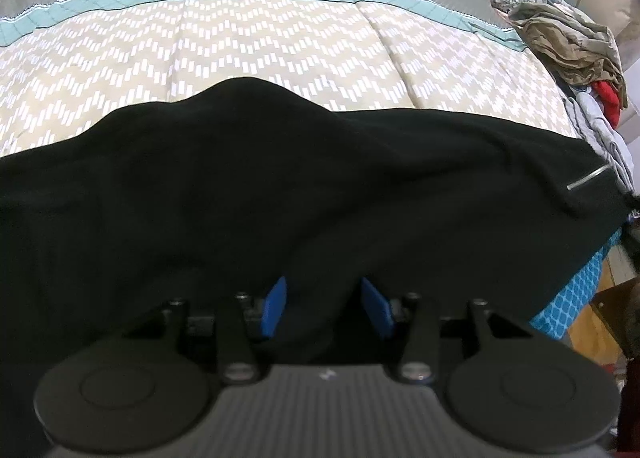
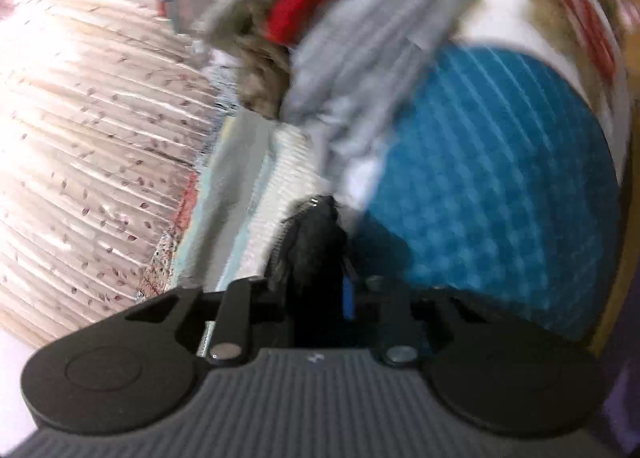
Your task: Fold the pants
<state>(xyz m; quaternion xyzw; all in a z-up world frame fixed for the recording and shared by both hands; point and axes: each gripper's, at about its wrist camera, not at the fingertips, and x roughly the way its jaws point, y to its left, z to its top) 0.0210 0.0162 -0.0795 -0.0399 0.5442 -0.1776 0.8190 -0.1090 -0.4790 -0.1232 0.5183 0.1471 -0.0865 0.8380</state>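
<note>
Left wrist view showed the black pants spread across the near edge of the bed, their left end cut off by the frame. The left gripper stood partly open, a fold of the dark cloth rising between its blue pads; whether they pressed on it was hard to make out. The right wrist view was smeared by blur. There the right gripper was clamped on a bunched end of the pants, near the bed's right edge, beside a heap of clothes.
</note>
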